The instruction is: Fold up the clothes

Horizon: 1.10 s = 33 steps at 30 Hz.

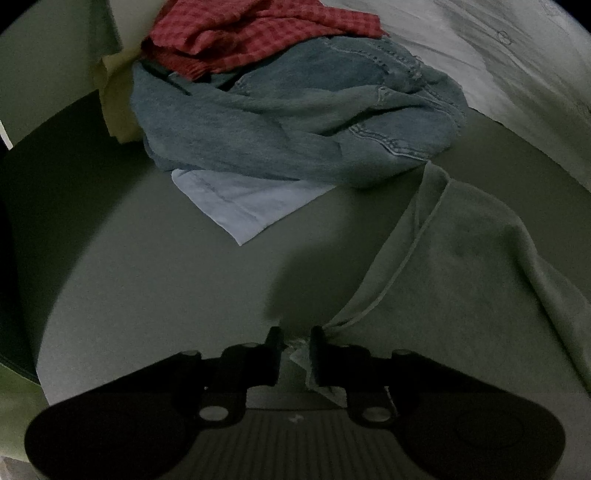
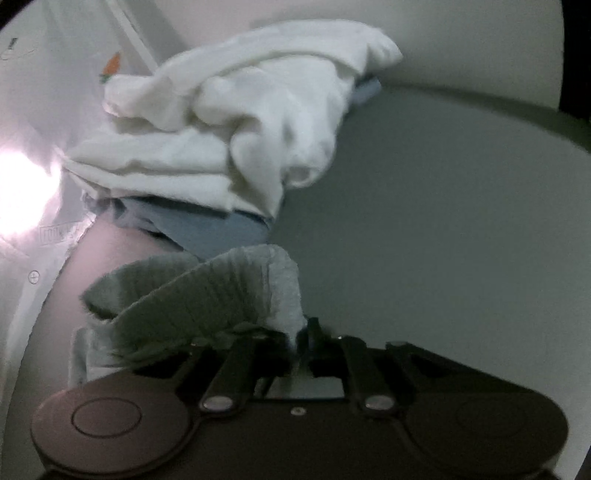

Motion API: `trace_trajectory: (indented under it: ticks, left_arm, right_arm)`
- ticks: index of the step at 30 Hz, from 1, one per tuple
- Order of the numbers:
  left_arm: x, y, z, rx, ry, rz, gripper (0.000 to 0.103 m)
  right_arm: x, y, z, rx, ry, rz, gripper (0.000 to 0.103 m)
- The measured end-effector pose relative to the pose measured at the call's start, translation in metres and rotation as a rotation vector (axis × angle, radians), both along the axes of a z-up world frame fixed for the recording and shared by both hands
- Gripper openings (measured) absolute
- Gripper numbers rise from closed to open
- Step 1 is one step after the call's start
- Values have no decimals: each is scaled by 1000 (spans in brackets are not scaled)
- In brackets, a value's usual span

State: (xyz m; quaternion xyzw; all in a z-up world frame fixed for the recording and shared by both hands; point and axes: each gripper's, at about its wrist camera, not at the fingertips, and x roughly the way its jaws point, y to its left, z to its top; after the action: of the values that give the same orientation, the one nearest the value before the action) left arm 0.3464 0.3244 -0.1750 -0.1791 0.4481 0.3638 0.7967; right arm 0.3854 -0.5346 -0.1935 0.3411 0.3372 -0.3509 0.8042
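Observation:
My left gripper [image 1: 296, 341] is shut on the corner of a grey-green garment [image 1: 472, 266] that spreads to the right over the round grey table [image 1: 155, 280]. My right gripper [image 2: 301, 334] is shut on another edge of the same grey-green garment [image 2: 192, 295], which bunches up to the left of the fingers, its ribbed hem facing the camera.
In the left wrist view a pile lies at the back: red checked cloth [image 1: 258, 33], blue denim [image 1: 288, 122], a pale blue cloth [image 1: 243, 203] under it. A white sheet [image 1: 498, 59] is at back right. In the right wrist view a white garment [image 2: 236, 122] lies on blue cloth [image 2: 207, 229].

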Motion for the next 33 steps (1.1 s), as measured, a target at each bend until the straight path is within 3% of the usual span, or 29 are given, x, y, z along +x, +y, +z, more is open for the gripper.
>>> trace_trajectory:
  ticks: [2,3,6,8,11,15,19,22,24,26,30,33]
  left_arm:
    - [3,1,6,5,4,-9,21]
    - [4,-1,11,19,-7,-27,20]
    - [14,-4,29,37,-71,-108,24]
    - [28,-8,37,25,-118,-188,34]
    - [59,-15,39,23,-157,-330,39]
    - [106,-14,23,33,-146,-428,40]
    - [141,-6,7,25,-136,-484,51]
    - [158,4,-5,4,-122,-494,51]
    - [158,6,-8,-10,-142,-481,48]
    - [157,9,-9,-24,-165,-468,5]
    - [150,11,-4,12,-198,-424,4]
    - [143,22,2,3,-228,-349,4]
  right_arm:
    - [4,4,3,-21,43,11,37]
    - [5,13,9,-79,82,28,48]
    - [6,42,26,-219,137,99,54]
    - [2,60,35,-249,132,124,62]
    - [1,92,45,-259,118,192,65]
    - [8,131,45,-216,93,261,66]
    - [17,158,41,-162,84,293,66]
    - [16,177,40,-144,93,294,66]
    - [16,184,39,-131,101,285,66]
    - [16,191,37,-110,101,278,66]
    - [16,213,37,-97,94,294,61]
    - [21,237,35,-108,91,393,47]
